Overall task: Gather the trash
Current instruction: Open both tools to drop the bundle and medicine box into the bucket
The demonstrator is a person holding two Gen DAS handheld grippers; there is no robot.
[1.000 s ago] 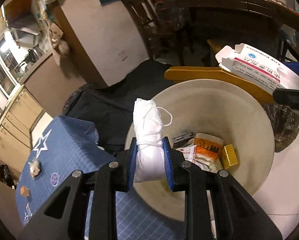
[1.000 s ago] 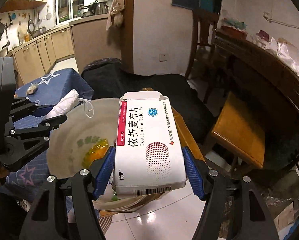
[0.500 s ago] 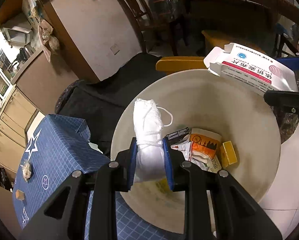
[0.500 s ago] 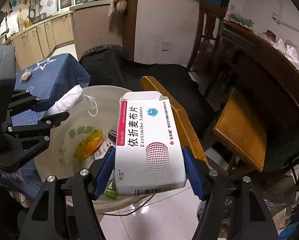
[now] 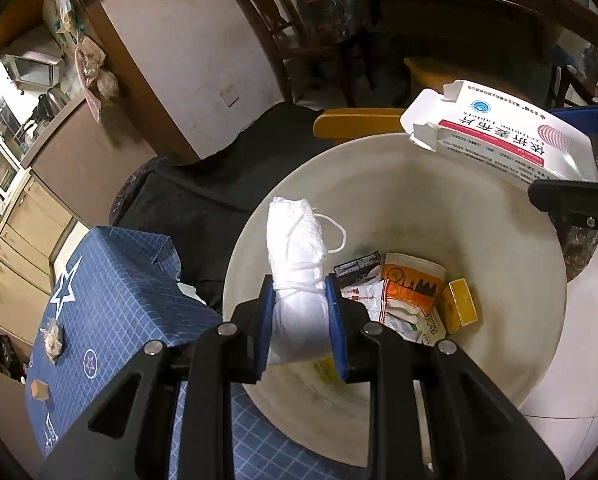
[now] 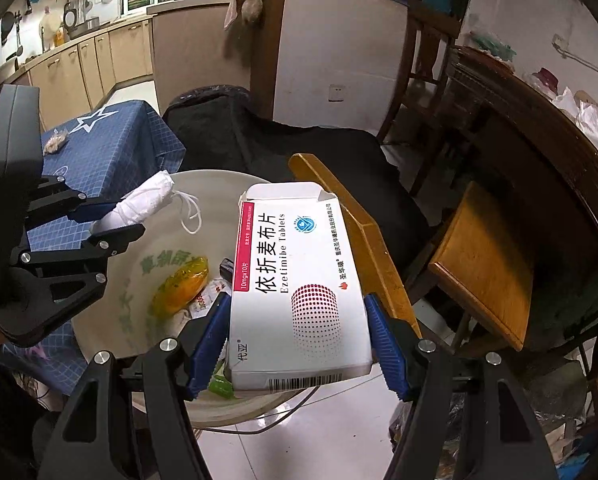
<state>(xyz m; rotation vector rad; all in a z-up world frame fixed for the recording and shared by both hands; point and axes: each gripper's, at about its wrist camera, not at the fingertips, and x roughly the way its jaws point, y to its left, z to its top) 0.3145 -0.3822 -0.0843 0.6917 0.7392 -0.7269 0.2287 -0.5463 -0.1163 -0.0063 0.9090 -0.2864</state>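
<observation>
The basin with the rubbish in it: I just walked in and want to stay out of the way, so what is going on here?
A person is collecting trash with two handheld grippers. The left gripper is shut on a rolled white face mask, held over the white basin. The right gripper clamps an opened tablet box above the basin's rim. Wrappers and a small yellow box already lie inside. Neither item has been dropped yet.
</observation>
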